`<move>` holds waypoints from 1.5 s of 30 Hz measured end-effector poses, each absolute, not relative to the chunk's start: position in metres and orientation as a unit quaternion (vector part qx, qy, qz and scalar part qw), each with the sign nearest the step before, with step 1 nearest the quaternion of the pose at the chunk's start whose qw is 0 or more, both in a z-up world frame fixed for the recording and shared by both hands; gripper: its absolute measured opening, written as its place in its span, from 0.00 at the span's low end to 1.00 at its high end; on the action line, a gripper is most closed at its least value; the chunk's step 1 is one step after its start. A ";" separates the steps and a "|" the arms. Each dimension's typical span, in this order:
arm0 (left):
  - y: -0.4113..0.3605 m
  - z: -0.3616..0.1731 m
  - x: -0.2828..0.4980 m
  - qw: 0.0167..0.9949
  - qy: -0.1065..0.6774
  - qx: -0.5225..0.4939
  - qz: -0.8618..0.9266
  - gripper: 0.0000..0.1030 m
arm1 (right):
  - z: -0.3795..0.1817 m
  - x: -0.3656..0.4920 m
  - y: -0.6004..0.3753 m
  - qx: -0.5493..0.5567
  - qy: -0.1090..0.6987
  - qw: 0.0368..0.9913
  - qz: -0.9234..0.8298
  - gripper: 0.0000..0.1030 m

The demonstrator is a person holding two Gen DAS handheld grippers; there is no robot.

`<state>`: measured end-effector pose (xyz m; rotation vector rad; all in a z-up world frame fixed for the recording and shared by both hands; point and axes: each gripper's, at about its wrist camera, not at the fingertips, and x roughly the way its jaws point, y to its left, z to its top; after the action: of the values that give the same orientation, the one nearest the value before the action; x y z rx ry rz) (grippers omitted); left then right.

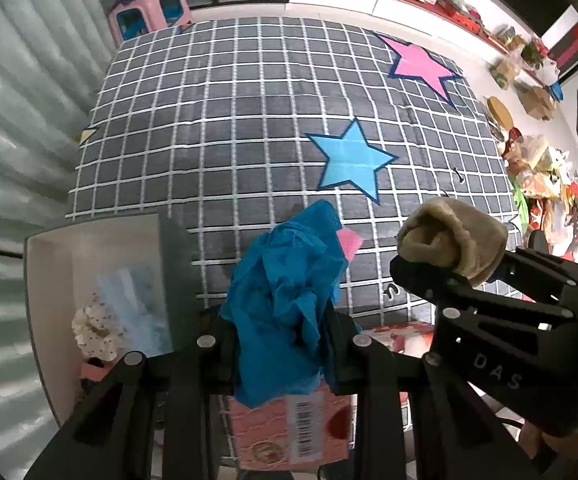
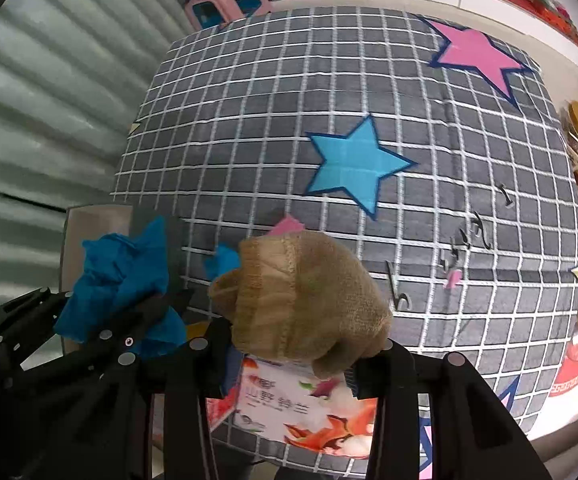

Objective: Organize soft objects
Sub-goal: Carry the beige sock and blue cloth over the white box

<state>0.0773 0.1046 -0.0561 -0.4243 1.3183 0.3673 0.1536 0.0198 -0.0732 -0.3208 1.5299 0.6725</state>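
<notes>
You have the left tongs (image 1: pixel 285 320) clamped on a crumpled blue plastic glove (image 1: pixel 285 292) and the right tongs (image 2: pixel 301 344) clamped on a rolled tan knit sock (image 2: pixel 305 300), both lifted just beside the white open-topped box (image 1: pixel 49 248), likely for dropping in.
</notes>
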 end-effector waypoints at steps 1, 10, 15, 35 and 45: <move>0.107 -0.056 0.074 0.754 0.603 -0.196 0.170 0.31 | -0.073 0.151 0.024 -0.144 0.675 0.659 0.298 0.40; 0.140 -0.052 0.035 0.756 0.589 -0.216 0.189 0.31 | -0.065 0.124 0.065 -0.166 0.664 0.657 0.316 0.40; 0.157 -0.053 0.011 0.754 0.583 -0.227 0.199 0.31 | -0.062 0.104 0.088 -0.179 0.660 0.653 0.326 0.40; 0.211 -0.068 -0.082 0.732 0.577 -0.265 0.247 0.31 | -0.063 0.036 0.156 -0.218 0.650 0.631 0.363 0.40; 0.227 -0.086 -0.107 0.713 0.585 -0.283 0.263 0.32 | -0.074 0.012 0.182 -0.233 0.656 0.611 0.377 0.41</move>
<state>-0.1067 0.2266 -0.0858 -0.6275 1.2954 0.5831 0.0121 0.1819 -0.0740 -0.5387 1.5146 0.8695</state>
